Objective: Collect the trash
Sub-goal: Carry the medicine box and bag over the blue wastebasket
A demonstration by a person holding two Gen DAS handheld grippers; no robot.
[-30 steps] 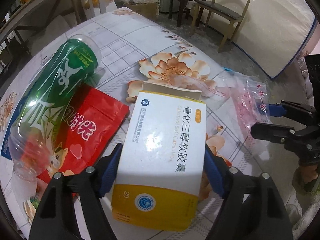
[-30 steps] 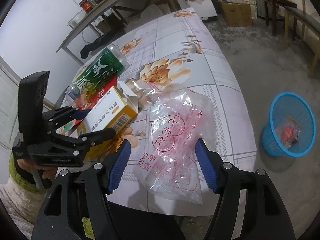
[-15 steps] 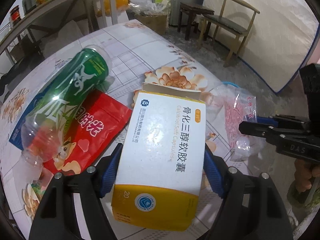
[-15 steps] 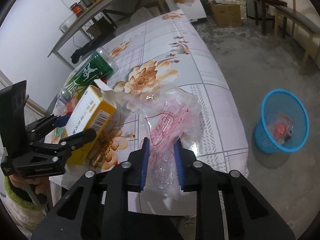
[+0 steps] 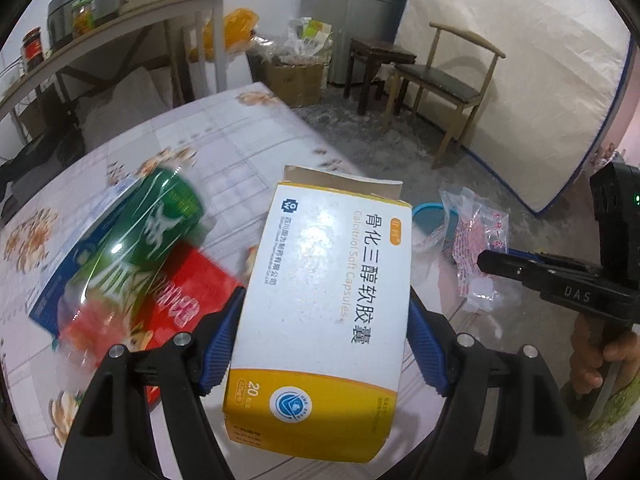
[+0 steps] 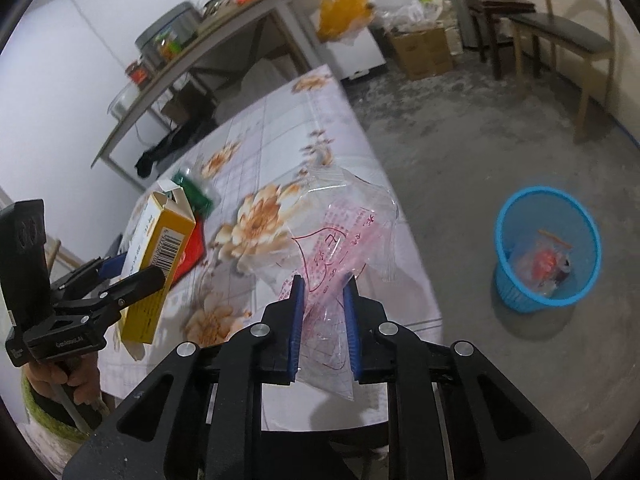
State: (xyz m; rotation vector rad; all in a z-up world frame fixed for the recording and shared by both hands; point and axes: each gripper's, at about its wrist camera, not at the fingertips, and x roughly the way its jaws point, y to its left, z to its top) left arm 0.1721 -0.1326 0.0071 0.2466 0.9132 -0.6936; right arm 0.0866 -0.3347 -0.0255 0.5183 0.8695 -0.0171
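Mid-carry, by the look of it. Left gripper clenched on the medicine box, lifted between its fingers; right gripper pinching the plastic bag. Next, probably: swing both rightward, beyond the fingertips, over the blue basket, then release.

In my left gripper, blue-padded, a white box with a yellow band; in my right gripper, a clear bag printed red. Green bottle, red pouch, orange-flowered tablecloth, blue basket.
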